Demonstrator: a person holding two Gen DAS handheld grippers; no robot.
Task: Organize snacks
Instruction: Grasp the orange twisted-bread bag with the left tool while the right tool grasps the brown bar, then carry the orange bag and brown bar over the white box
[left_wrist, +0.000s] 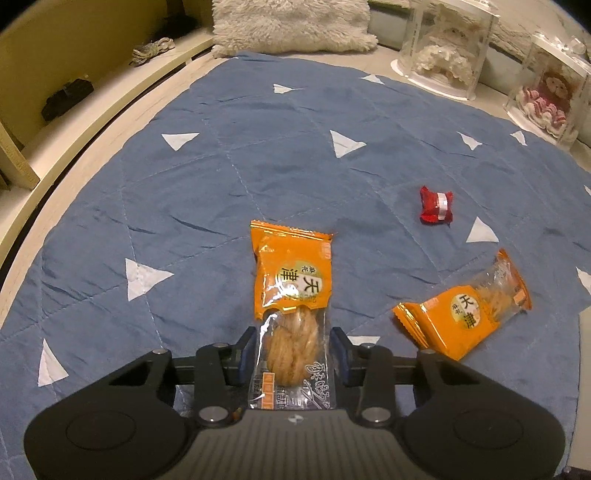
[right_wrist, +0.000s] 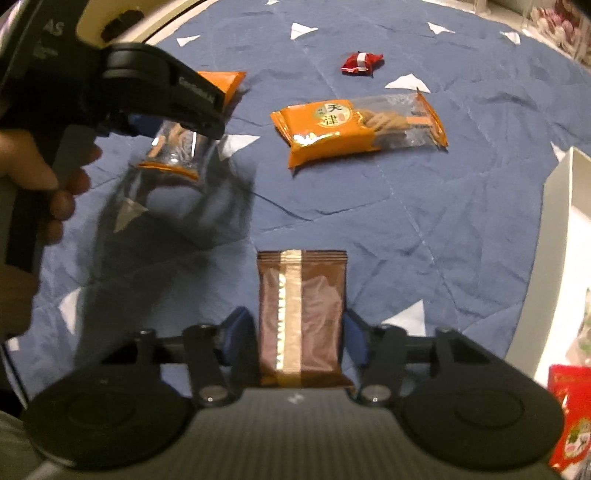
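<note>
An orange snack packet (left_wrist: 291, 273) with a clear end lies lengthwise between the blue pads of my left gripper (left_wrist: 293, 339), which is shut on that clear end. The right wrist view shows the left gripper (right_wrist: 177, 125) at upper left, a hand (right_wrist: 55, 184) on its handle, the packet (right_wrist: 173, 147) hanging from it. My right gripper (right_wrist: 299, 325) is shut on a brown packet (right_wrist: 301, 314) with a gold strip. A second orange packet (left_wrist: 465, 317) (right_wrist: 358, 125) and a red wrapped candy (left_wrist: 436, 205) (right_wrist: 360, 62) lie loose on the blue cloth.
A blue quilted cloth (left_wrist: 229, 166) with white triangles covers the surface. A white box (right_wrist: 561, 206) stands at the right edge with a red packet (right_wrist: 569, 417) beside it. Clear display cases (left_wrist: 447, 48) and a fluffy cushion (left_wrist: 291, 26) line the far side.
</note>
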